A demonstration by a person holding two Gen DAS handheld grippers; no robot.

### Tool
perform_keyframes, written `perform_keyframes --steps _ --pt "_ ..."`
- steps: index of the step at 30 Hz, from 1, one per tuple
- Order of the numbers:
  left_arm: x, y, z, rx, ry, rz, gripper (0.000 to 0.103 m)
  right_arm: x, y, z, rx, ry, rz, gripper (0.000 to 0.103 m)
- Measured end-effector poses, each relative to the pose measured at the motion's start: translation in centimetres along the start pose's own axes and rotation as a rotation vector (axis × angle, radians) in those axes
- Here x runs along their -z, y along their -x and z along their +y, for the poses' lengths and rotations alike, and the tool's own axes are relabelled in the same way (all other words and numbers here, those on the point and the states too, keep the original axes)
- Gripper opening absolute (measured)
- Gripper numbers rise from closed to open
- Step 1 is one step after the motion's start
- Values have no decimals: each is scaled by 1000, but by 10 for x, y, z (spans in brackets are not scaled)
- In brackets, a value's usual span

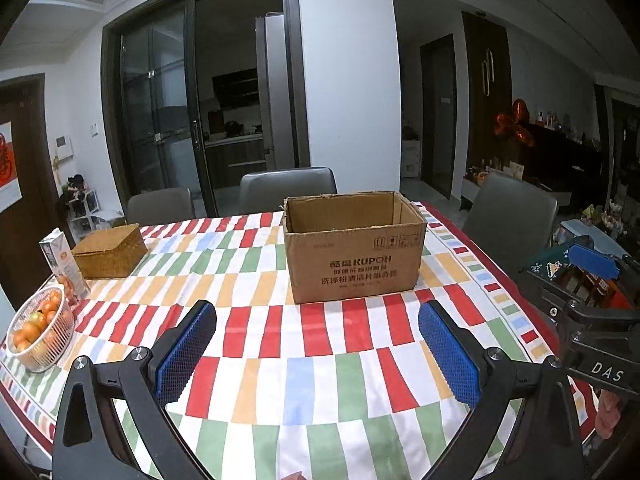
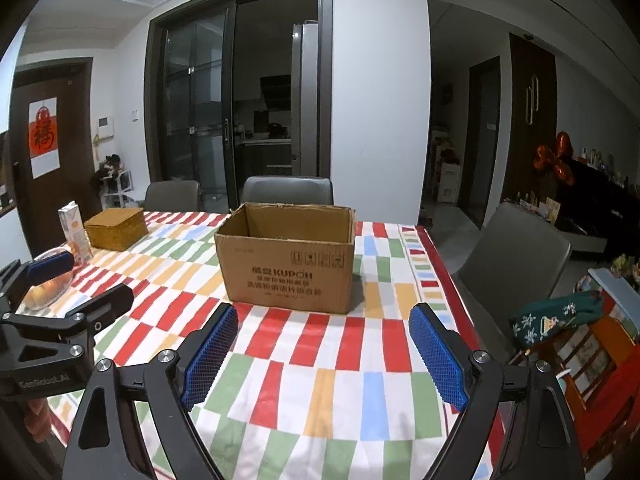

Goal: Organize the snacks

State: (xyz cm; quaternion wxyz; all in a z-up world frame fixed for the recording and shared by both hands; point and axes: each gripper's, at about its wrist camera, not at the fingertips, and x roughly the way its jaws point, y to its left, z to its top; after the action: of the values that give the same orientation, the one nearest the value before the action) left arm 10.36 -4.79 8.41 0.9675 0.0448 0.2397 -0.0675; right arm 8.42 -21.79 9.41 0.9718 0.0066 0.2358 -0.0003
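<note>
An open brown cardboard box (image 1: 354, 246) stands upright on the checked tablecloth (image 1: 304, 364); it also shows in the right wrist view (image 2: 290, 258). Its inside looks empty from here. My left gripper (image 1: 318, 320) is open and empty, a short way in front of the box. My right gripper (image 2: 324, 322) is open and empty, also just in front of the box. A green patterned pouch (image 2: 556, 316) lies on a box of items to the right, off the table. The right gripper's side shows at the left wrist view's right edge (image 1: 592, 280).
A woven lidded basket (image 1: 110, 254) and a juice carton (image 1: 64, 266) stand at the table's far left. A clear bowl of oranges (image 1: 38, 330) sits at the left edge. Grey chairs (image 2: 516, 264) stand behind and right of the table.
</note>
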Motion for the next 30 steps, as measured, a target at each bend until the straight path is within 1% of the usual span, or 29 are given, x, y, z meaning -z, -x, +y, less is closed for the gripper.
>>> perform_keyframes --steps 7,15,30 --pt "1 8 1 -19 -17 -19 103 7 4 2 3 1 8 88" --pt "0 13 -3 -16 -32 -39 103 8 8 -2 3 -10 6 88" --pt "0 13 -5 -17 -25 -20 103 11 4 -3 2 -15 26 88"
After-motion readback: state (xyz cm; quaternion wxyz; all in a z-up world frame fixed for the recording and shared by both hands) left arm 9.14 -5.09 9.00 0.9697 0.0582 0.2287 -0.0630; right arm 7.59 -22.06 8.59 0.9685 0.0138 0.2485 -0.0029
